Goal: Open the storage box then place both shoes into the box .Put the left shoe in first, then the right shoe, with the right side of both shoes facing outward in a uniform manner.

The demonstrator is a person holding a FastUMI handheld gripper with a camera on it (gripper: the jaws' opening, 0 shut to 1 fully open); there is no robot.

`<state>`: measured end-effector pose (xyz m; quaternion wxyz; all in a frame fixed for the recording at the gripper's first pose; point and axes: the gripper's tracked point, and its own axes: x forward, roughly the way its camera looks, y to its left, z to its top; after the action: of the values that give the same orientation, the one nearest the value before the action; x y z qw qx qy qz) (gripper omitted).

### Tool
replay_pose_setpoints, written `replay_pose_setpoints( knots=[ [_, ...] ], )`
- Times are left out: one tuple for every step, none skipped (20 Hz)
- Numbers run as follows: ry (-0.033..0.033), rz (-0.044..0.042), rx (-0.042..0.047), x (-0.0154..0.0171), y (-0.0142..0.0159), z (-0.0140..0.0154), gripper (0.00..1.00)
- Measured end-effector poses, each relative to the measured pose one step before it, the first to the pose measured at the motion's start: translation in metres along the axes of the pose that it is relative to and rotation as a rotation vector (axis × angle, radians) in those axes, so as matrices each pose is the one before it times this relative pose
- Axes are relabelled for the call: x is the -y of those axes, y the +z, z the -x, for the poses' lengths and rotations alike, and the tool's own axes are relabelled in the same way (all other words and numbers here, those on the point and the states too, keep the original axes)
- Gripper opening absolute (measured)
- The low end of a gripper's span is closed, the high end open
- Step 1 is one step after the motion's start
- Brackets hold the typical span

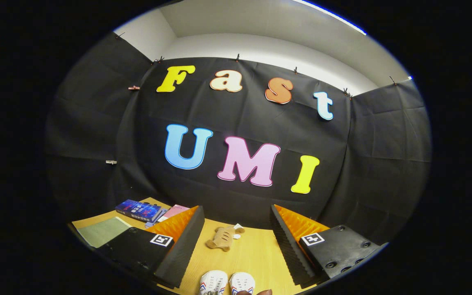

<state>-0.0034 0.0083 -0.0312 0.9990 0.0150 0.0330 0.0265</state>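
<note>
1. The gripper [236, 246] hangs above a wooden table [256, 254], jaws wide apart, holding nothing.
2. Two white shoes [227, 282] stand side by side between the fingers, toes forward.
3. Beyond them lies one plush toy [222, 237].
4. Further left: one blue book [138, 210], one pink sheet [174, 212], one green mat [103, 231].
5. Black cloth walls surround the booth.

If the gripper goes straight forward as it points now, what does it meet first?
Probably the plush toy on the wooden table, just ahead between the open fingers. The white shoes lie nearer but lower, so the gripper may pass above them; depth is unclear.
</note>
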Motion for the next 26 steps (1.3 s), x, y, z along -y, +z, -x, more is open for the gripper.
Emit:
replay_pose_setpoints(
  knots=[
    [0.00756, 0.00458, -0.00699, -0.00219, -0.004, -0.0009, 0.97],
    [0.00064, 0.00542, -0.00341, 0.0, -0.00154, -0.00196, 0.97],
    [-0.00113, -0.00159, -0.00644, -0.00024, -0.00158, -0.00082, 0.97],
    [0.00302, -0.00775, -0.00492, -0.0014, -0.0011, -0.00084, 0.97],
    [0.00064, -0.00616, 0.00125, -0.00169, 0.0002, 0.00036, 0.97],
    [-0.00597, 0.00138, 0.00587, 0.001, 0.00201, 0.00112, 0.98],
    [-0.00404, 0.0061, 0.00301, 0.00189, 0.00067, -0.00087, 0.97],
    [-0.00279, 0.00681, -0.00226, 0.00087, -0.00138, -0.00125, 0.97],
    [-0.00086, 0.00205, -0.00391, 0.00016, -0.00214, 0.00021, 0.97],
    [0.00077, -0.00241, -0.00211, -0.00066, -0.00093, -0.00003, 0.97],
    [0.00248, -0.00393, -0.00227, -0.00035, -0.00014, -0.00047, 0.97],
    [0.0072, -0.0041, -0.00584, -0.00226, -0.00198, -0.00118, 0.97],
    [0.019, -0.00653, -0.01217, -0.0046, -0.00412, -0.0006, 0.97],
    [0.02943, -0.00887, -0.01566, -0.00725, -0.00537, -0.00101, 0.97],
    [0.0375, -0.00809, -0.01955, -0.00875, -0.00496, -0.00099, 0.97],
    [0.03838, -0.00679, -0.01812, -0.00861, -0.00532, -0.00149, 0.97],
    [0.03644, -0.00952, -0.01664, -0.00608, -0.00522, -0.00194, 0.98],
    [0.03669, -0.01547, -0.01851, -0.00656, -0.00669, -0.00159, 0.97],
    [0.03564, -0.02428, -0.01726, -0.00637, -0.0069, -0.00308, 0.97],
    [0.04823, -0.03395, -0.01942, -0.00826, -0.00802, -0.00353, 0.97],
    [0.06005, -0.04261, -0.02084, -0.01207, -0.00843, -0.00399, 0.97],
    [0.07122, -0.05082, -0.02505, -0.01379, -0.00955, -0.00553, 0.97],
    [0.07676, -0.06139, -0.04196, -0.01314, -0.01505, -0.00512, 0.97],
    [0.06569, -0.06179, -0.04054, -0.01055, -0.01519, -0.00428, 0.98],
    [0.05804, -0.06766, -0.0422, -0.00706, -0.0147, -0.00451, 0.99],
    [0.05772, -0.07159, -0.04361, -0.0074, -0.01515, -0.00334, 0.99]
  ],
)
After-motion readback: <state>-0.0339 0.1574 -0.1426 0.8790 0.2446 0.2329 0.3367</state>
